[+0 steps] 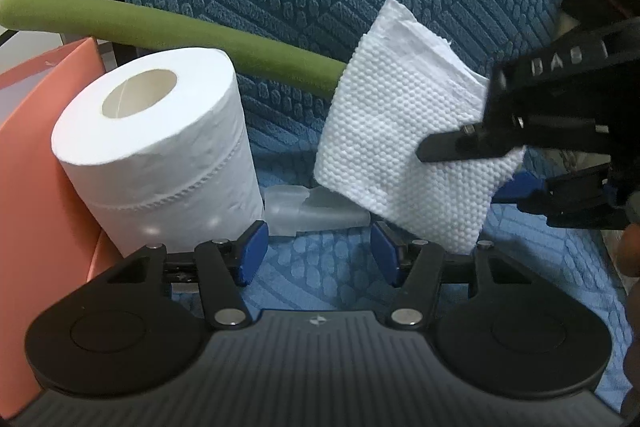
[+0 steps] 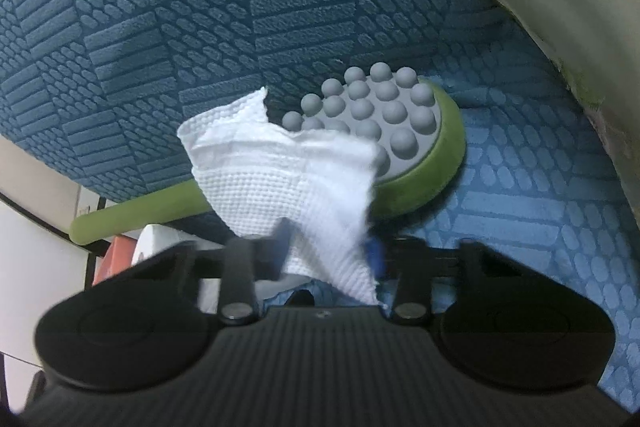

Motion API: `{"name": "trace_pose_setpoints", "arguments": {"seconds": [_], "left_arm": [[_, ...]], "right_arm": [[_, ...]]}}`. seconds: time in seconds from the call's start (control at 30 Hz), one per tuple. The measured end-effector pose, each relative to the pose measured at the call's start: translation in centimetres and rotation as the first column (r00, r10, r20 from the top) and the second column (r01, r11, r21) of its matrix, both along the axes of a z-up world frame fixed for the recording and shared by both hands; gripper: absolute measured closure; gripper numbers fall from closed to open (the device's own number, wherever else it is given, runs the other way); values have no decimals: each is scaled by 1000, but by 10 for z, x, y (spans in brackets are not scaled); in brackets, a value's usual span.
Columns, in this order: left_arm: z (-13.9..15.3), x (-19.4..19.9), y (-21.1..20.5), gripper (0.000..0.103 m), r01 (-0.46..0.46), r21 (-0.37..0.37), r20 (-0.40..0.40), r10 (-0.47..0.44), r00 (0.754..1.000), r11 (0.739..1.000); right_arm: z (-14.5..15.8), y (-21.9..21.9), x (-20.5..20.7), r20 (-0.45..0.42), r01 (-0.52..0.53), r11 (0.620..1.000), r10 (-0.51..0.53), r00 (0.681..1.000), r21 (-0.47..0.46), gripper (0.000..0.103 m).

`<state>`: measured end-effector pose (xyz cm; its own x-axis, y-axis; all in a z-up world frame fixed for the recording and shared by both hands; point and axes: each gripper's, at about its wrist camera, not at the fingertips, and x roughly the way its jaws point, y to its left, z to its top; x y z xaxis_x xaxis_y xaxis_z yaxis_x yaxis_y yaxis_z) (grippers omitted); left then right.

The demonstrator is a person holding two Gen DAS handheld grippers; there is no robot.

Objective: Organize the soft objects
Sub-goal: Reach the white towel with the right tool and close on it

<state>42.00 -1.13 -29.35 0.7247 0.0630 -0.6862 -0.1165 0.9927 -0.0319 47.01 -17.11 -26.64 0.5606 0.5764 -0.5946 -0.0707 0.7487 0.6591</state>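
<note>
Right claw clamped on a folded white paper towel, held clear of the blue textured cushion; in the left wrist view the same towel hangs ahead of and to the right of the left claw, whose blue pads stand apart with nothing between them. Just beyond the right claw, partly behind the towel, lies a green massage brush with grey knobs; its long green handle runs ahead of the left claw. A toilet roll stands upright ahead-left of the left claw, touching the wall of an orange box; whether it stands inside the box cannot be told. A clear plastic wrapper lies just ahead of the left claw. Risks, as judged: the grip takes only the towel's lower edge, so it may slip or unfold; the loose corner may catch on the brush knobs; a sweep leftward could topple the roll.
</note>
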Motion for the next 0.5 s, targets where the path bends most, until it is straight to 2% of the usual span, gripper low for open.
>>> {"name": "trace_pose_setpoints", "arguments": {"seconds": [0.07, 0.17, 0.37, 0.5], "left_arm": [[-1, 2, 0, 39, -6, -5, 3, 6, 1000, 1000], [0, 4, -1, 39, -7, -11, 7, 7, 1000, 1000], [12, 2, 0, 39, 28, -44, 18, -28, 999, 999], [18, 1, -6, 39, 97, -77, 15, -96, 995, 992]], "right_arm": [[3, -2, 0, 3, 2, 1000, -2, 1000, -1, 87], [10, -2, -4, 21, 7, 1000, -7, 1000, -4, 94], [31, -16, -11, 91, 54, 998, -51, 995, -38, 96], [40, -33, -13, 113, 105, 992, -97, 989, -64, 96]]}}
